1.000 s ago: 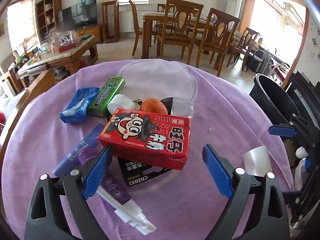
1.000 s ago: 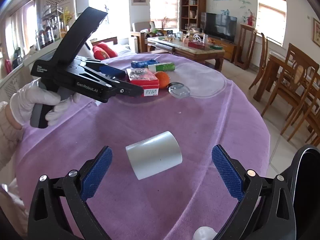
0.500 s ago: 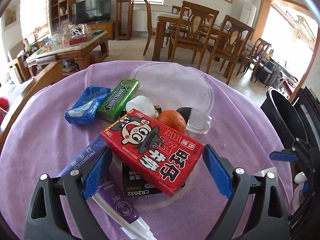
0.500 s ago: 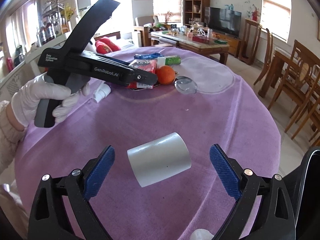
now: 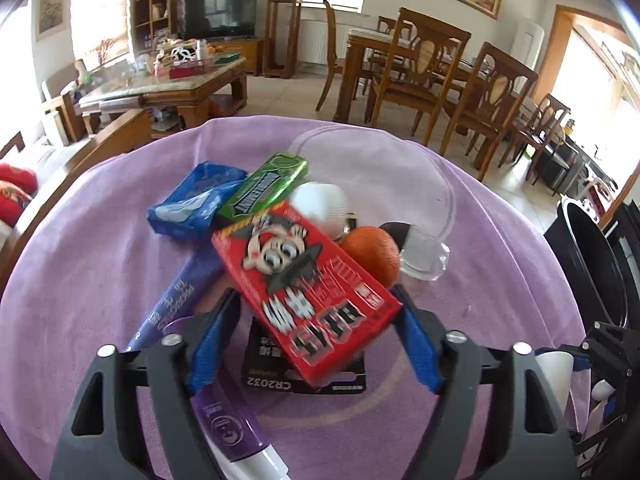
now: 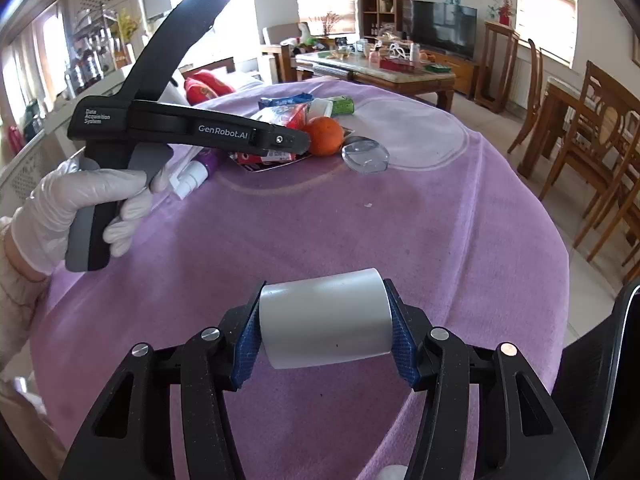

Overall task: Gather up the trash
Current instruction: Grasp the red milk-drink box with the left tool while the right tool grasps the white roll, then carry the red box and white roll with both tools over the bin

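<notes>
In the right wrist view, the right gripper (image 6: 325,334) sits at 6 o'clock with its blue pads pressed against both ends of a white paper cup (image 6: 325,318), which lies on its side between them just over the purple tablecloth (image 6: 440,220). At 9 o'clock a white-gloved hand (image 6: 76,208) grips the handle of the left gripper (image 6: 280,140), whose tip reaches the trash pile at 12 o'clock. In the left wrist view, that gripper's fingers (image 5: 214,336) straddle a red snack box (image 5: 304,296) at the centre; the box lies tilted across the pile, its near corners at or touching the blue pads, though whether the pads truly pinch it is not clear. Under the box lies a black CR2032 battery card (image 5: 280,380), and at 7 o'clock a purple tube (image 5: 228,424) with a white cap. Beyond, at 1 o'clock from the box, sit an orange (image 5: 372,254) and a clear plastic lid (image 5: 424,256); at 11 o'clock lie a green gum pack (image 5: 266,190) and a blue tissue packet (image 5: 196,204). A black bin (image 5: 592,264) stands at 3 o'clock beside the table.
</notes>
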`<state>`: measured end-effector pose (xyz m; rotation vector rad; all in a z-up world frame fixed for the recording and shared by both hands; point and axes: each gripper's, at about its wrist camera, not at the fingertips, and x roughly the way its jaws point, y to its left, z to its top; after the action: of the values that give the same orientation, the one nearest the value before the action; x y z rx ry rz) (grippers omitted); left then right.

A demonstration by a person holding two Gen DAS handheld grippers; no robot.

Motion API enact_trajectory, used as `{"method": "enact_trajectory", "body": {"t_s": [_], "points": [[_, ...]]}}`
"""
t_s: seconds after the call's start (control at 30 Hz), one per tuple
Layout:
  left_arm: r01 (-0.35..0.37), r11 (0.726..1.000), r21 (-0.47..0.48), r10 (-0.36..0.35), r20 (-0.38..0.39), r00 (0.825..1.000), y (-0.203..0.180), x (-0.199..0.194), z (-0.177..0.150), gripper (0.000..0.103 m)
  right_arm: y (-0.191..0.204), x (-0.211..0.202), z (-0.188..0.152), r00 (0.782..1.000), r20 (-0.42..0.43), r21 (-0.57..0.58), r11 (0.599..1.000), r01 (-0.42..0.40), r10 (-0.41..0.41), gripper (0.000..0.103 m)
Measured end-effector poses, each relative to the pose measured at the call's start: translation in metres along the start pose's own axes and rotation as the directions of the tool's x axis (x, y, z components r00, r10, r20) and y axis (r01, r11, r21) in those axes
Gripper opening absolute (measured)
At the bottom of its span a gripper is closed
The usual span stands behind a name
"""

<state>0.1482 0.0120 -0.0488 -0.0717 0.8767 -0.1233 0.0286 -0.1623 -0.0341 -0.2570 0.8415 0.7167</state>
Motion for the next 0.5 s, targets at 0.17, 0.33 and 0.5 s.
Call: {"method": "enact_trajectory", "body": {"t_s": [0.17, 0.33, 0.5], "points": [[0.018, 0.998, -0.052, -0.017, 0.022, 1.0, 0.01, -0.008, -0.001, 0.059, -0.001, -0.002, 0.0, 1.0, 0.008, 0.011, 1.0, -0.004, 0.004, 0.054], [0.029, 0.996, -0.079, -0.024, 0.059, 0.998, 0.017, -0.018, -0.002, 0.051, -0.003, -0.005, -0.002, 1.0, 0.021, 0.038, 0.999, -0.023, 0.022, 0.052], [0.034, 0.996, -0.088, -0.026, 0.089, 0.996, 0.019, -0.027, -0.003, 0.05, 0.001, -0.01, -0.004, 0.999, 0.033, 0.051, 0.998, -0.042, 0.041, 0.052]]}}
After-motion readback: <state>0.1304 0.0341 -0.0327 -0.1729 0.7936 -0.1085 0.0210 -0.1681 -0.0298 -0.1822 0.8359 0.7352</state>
